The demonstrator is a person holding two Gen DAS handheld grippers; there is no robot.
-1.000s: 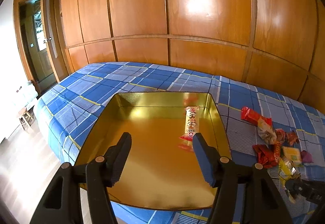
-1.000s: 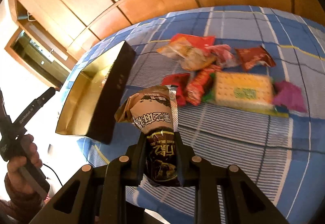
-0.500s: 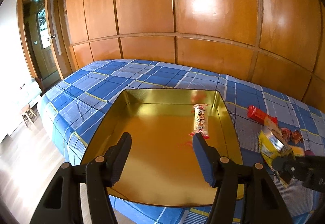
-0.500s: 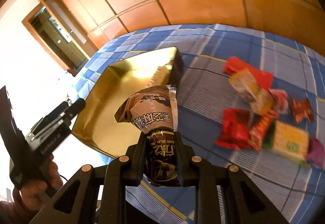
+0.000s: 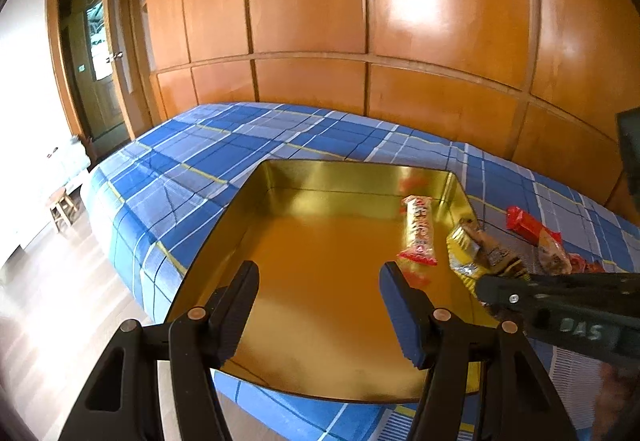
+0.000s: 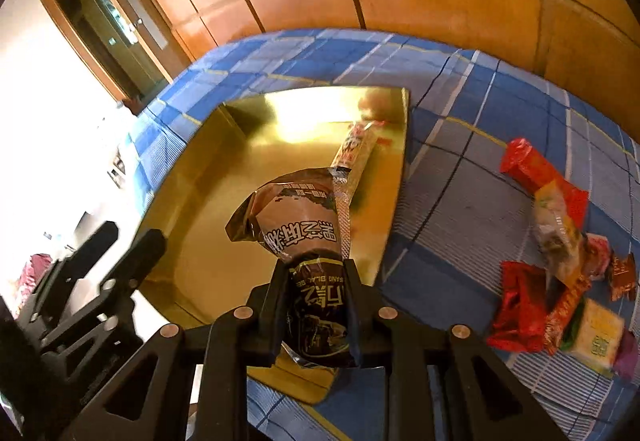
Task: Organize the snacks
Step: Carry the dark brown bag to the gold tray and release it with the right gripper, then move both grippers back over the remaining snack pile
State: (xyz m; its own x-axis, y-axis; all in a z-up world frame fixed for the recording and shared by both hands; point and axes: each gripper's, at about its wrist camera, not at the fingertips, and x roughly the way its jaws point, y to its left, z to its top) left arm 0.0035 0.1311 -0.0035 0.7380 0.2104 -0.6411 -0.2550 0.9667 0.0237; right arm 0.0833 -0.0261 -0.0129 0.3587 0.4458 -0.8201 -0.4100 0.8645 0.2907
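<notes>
My left gripper (image 5: 318, 297) hangs over the near edge of the shallow gold metal tray (image 5: 280, 273), its jaws about half apart with nothing between them. The tray lies on the blue plaid bed cover (image 5: 192, 169), near its left edge. Inside the tray, along its right wall, I see a long red-and-gold snack stick (image 5: 418, 231) lying flat. My right gripper (image 6: 316, 305) is clamped narrow on a brown-and-black crinkled snack packet (image 6: 304, 237), held above the tray's near right corner. Further right, on the cover well apart from the tray, sits a heap of red and yellow wrapped snacks (image 6: 552, 261).
</notes>
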